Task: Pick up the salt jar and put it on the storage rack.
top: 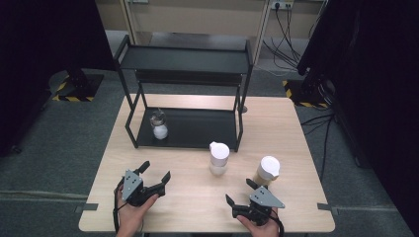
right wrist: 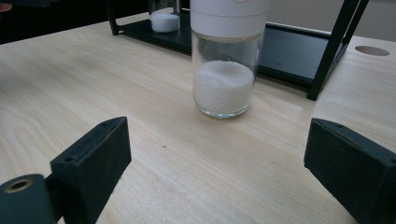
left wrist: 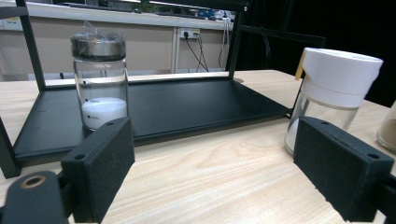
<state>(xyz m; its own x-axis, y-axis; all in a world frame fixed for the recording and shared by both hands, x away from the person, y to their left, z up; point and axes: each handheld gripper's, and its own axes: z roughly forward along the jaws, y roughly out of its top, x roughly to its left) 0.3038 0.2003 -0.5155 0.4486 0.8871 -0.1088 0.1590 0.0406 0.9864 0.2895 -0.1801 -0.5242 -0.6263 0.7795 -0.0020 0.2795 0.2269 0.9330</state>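
Note:
A glass jar with a white cap (top: 219, 158) (right wrist: 224, 79), part full of white grains, stands on the wooden table in front of the black rack. To its right is a white-lidded jar of brown powder (top: 267, 170) (left wrist: 387, 133). A metal-lidded jar (top: 159, 124) (left wrist: 99, 84) (right wrist: 164, 18) with white powder stands on the rack's lower shelf (top: 197, 128) (left wrist: 187, 105). My left gripper (top: 155, 171) (left wrist: 215, 177) rests open near the front left, with nothing between its jaws. My right gripper (top: 239, 192) (right wrist: 215, 172) is open near the front right, pointing at the white-capped jar (left wrist: 334, 93), apart from it.
The black rack (top: 185, 61) has an upper shelf over the lower one, with thin posts at its corners. A round hole (right wrist: 371, 50) is in the tabletop behind the rack. Bare wood (top: 197, 197) lies between the two grippers. Cables run on the floor at the back right.

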